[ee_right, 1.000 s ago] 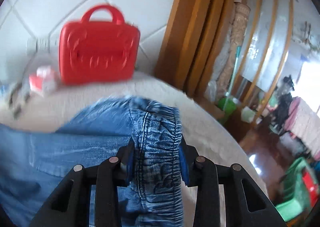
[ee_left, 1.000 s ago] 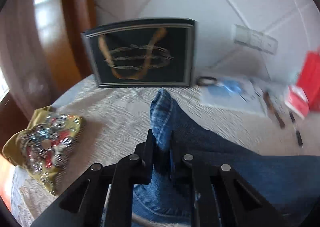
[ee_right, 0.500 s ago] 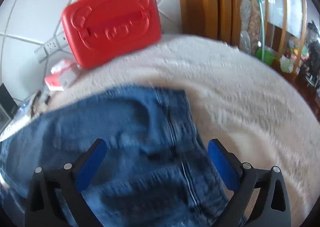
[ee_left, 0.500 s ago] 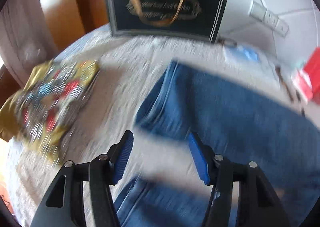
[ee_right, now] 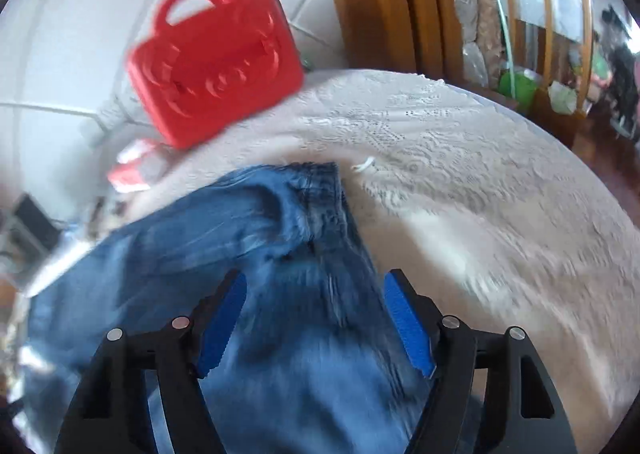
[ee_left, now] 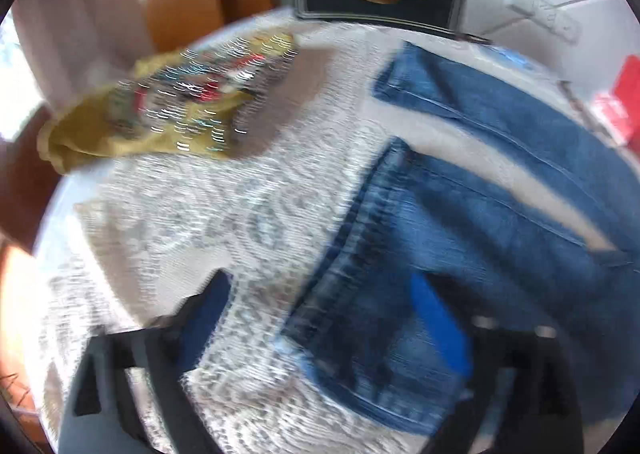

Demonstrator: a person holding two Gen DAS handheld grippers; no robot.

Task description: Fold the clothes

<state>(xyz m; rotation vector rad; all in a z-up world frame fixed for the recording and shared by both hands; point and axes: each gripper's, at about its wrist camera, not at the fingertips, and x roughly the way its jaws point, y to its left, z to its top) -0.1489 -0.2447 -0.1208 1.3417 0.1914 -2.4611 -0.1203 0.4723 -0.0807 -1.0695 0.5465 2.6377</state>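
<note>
Jeans laid out, folding barely begun.
Left wrist view: your left hand-held gripper is opening, holding nothing, over a hem of the jeans on the table. Right wrist view: your right hand-held gripper is closing around the waistband, pads not yet touching.

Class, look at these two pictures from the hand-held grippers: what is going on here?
A person is folding a pair of blue jeans spread on a table with a white lace cloth. Neither gripper holds them now. The left gripper hangs over a leg hem, opening. The right gripper hovers over the waistband end, open but closing, its fingers clear of the denim. A red case stands behind.
</note>
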